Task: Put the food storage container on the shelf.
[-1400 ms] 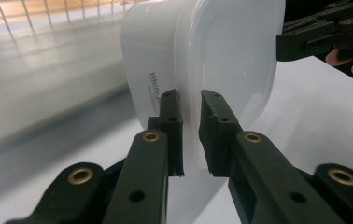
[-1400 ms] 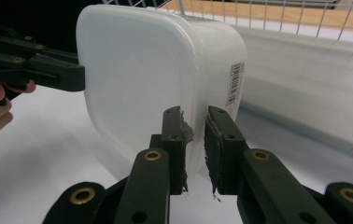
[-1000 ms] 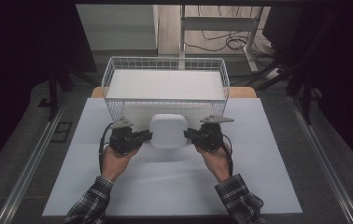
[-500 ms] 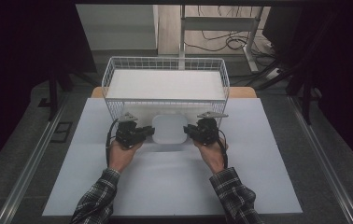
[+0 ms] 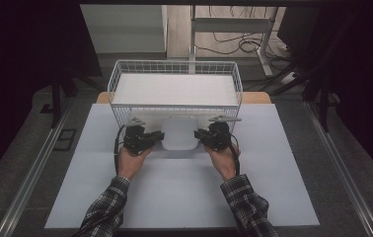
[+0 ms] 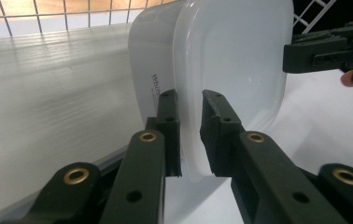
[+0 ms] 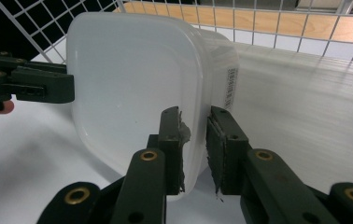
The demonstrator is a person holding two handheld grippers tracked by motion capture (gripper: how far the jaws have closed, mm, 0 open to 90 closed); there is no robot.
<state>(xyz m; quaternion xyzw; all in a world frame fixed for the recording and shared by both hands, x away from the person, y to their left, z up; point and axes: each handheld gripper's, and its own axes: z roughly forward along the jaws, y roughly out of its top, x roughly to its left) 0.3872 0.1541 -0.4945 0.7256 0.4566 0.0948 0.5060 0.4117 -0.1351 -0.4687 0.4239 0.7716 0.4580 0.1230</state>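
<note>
A white lidded plastic container [image 5: 178, 134] is held between my two grippers just in front of the wire basket [image 5: 125, 111]. My left gripper [image 5: 160, 138] is shut on the container's left rim, seen close in the left gripper view, where the left gripper [image 6: 188, 100] pinches the container [image 6: 230, 60] at its edge. My right gripper [image 5: 199, 134] is shut on the opposite rim; in the right gripper view the right gripper [image 7: 194, 116] clamps the container [image 7: 132, 79]. Each gripper view also shows the other gripper on the far rim: the right gripper [image 6: 326, 49] and the left gripper [image 7: 30, 84].
The white wire basket [image 7: 277, 18] stands at the table's far edge, lined with a white corrugated sheet [image 5: 174, 89]. A pale mat [image 5: 184, 192] covers the table [image 5: 258, 98] toward the person. Dark floor and metal rails [image 5: 31, 177] flank both sides.
Both grippers have carried the container away from the person, up to the basket's front wall. The grips on the two rims have not changed.
</note>
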